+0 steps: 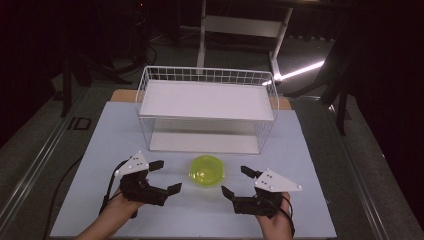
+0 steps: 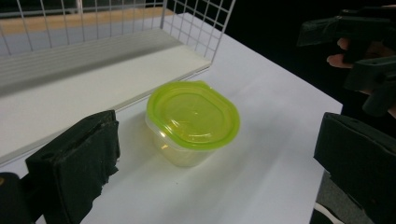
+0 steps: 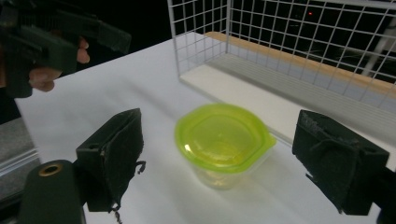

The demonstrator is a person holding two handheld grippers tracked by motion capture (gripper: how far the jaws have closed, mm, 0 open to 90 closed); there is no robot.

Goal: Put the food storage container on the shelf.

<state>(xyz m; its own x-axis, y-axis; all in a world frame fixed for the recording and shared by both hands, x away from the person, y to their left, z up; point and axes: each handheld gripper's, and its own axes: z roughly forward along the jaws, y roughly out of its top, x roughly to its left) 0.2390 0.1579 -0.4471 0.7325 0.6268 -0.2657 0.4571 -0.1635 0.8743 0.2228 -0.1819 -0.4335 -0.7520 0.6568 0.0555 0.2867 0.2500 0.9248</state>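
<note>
Status: nothing grabbed yet. Yellow-green lidded container [image 1: 206, 170] sits on the white table [image 1: 100, 150], low centre of the high view, just in front of the wire shelf rack [image 1: 207, 107], which takes up the middle of the frame. Lid is on, container upright, nothing touching it.

My left gripper [image 1: 165, 176] is at lower left of the high view, jaws spread wide, nothing between them. My right gripper [image 1: 236, 181] is at lower right, also spread wide and empty. Both point inward at the container, flanking it, each near but clearly apart from it.

In the left gripper view the container [image 2: 192, 122] is centre frame, between my two black pads but farther ahead of them, not inside the gap yet. Rack's bottom board [image 2: 93, 79] runs across the upper left. Same in the right gripper view: container [image 3: 222, 143] centre, ahead of the pads, rack mesh [image 3: 289, 37] in the upper right.

My read: this is the approach stage only. Both rack boards look bare, so if the container goes onto the rack, all of it is left: close in, grip, lift, place. Can't tell from here which gripper takes it, or which board is the target.
</note>
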